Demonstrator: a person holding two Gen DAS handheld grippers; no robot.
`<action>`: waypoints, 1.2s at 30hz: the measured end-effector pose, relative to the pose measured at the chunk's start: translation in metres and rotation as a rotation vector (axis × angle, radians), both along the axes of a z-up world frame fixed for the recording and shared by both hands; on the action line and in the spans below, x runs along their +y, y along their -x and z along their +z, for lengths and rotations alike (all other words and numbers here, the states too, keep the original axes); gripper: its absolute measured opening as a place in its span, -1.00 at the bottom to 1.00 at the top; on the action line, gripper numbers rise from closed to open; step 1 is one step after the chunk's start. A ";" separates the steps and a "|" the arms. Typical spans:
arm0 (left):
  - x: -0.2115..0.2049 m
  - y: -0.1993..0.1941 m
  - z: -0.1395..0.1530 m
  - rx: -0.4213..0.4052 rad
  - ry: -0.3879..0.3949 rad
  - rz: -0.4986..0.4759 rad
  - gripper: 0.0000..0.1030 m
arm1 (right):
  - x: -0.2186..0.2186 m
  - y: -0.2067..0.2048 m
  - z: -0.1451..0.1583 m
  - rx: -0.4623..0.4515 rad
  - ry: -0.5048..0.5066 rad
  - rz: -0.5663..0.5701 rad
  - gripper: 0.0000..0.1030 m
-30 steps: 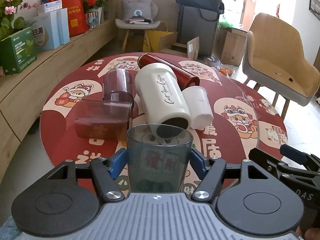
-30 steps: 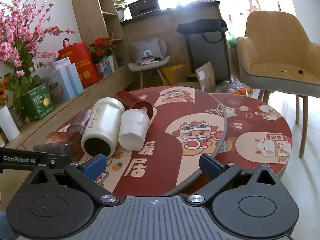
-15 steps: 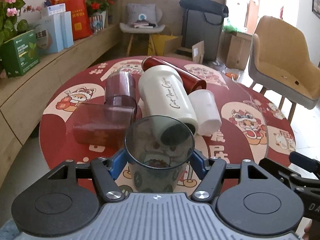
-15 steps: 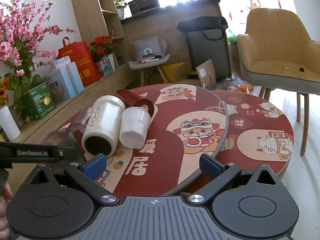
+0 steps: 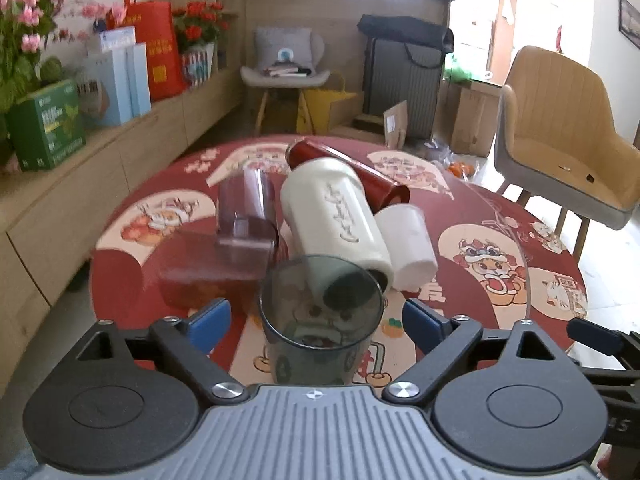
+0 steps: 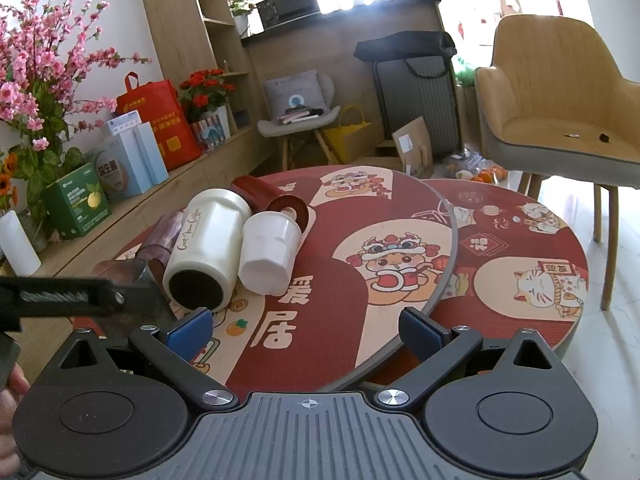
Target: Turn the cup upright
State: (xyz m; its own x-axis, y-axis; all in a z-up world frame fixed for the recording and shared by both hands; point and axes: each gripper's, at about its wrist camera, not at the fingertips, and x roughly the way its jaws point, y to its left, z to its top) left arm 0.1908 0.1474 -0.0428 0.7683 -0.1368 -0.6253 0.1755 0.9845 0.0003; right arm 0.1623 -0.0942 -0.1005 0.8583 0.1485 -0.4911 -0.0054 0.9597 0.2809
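Observation:
A clear grey cup [image 5: 320, 320] stands upright on the round red table [image 5: 480, 216], mouth up. My left gripper [image 5: 318, 320] is open, its blue fingertips apart from the cup on both sides. Beyond it lie several cups on their sides: a cream tumbler [image 5: 336, 224], a white cup [image 5: 406, 244], a dark red cylinder [image 5: 360, 176], a purple clear cup [image 5: 246, 210] and a red clear cup [image 5: 208, 276]. My right gripper [image 6: 306, 330] is open and empty over the table's near edge; the cream tumbler [image 6: 204, 248] and white cup [image 6: 268, 254] lie ahead of it on the left.
A second lower round table [image 6: 520, 264] overlaps at the right. A tan armchair [image 6: 560, 92] stands beyond it. A wooden bench [image 5: 80, 176] with boxes and flowers runs along the left. The left gripper's body [image 6: 60, 298] crosses the right wrist view's left edge.
My left gripper has opened and let go of the grey cup, which now stands on the table. The left gripper has also risen, looking more down onto the cup. The right gripper barely moved.

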 end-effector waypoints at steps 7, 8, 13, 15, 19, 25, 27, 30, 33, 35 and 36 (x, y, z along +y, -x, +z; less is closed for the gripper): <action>0.015 0.028 0.016 -0.012 -0.098 0.012 0.92 | 0.008 0.005 0.004 0.036 0.023 0.041 0.92; 0.019 0.033 0.016 -0.010 -0.108 0.009 0.92 | 0.012 0.008 0.007 0.043 0.035 0.047 0.94; 0.041 0.055 0.016 0.009 -0.122 0.030 0.93 | 0.037 0.022 0.021 0.070 0.132 0.078 0.99; 0.051 0.063 0.016 0.018 -0.106 0.041 0.93 | 0.047 0.028 0.025 0.091 0.145 0.087 0.99; 0.066 0.076 0.015 0.038 -0.079 0.051 0.93 | 0.067 0.045 0.034 0.106 0.184 0.087 0.99; 0.077 0.097 0.019 0.035 -0.081 0.052 0.93 | 0.085 0.075 0.050 0.100 0.206 0.060 0.99; 0.079 0.103 0.022 0.022 -0.083 0.053 0.93 | 0.087 0.083 0.054 0.099 0.197 0.052 0.99; 0.080 0.110 0.025 0.013 -0.071 0.055 0.94 | 0.089 0.093 0.061 0.096 0.193 0.045 0.99; 0.079 0.115 0.023 0.010 -0.069 0.056 0.95 | 0.091 0.103 0.066 0.086 0.192 0.039 0.99; 0.078 0.117 0.021 0.010 -0.073 0.057 0.95 | 0.091 0.108 0.068 0.079 0.191 0.033 0.99; 0.078 0.118 0.020 0.010 -0.072 0.058 0.95 | 0.091 0.110 0.069 0.077 0.190 0.029 0.99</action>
State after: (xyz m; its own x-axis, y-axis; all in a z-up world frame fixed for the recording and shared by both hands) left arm 0.0728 0.2256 -0.0225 0.7673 -0.0470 -0.6395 0.1186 0.9905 0.0695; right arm 0.0525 -0.0034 -0.0316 0.8141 0.0712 -0.5764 -0.0195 0.9952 0.0954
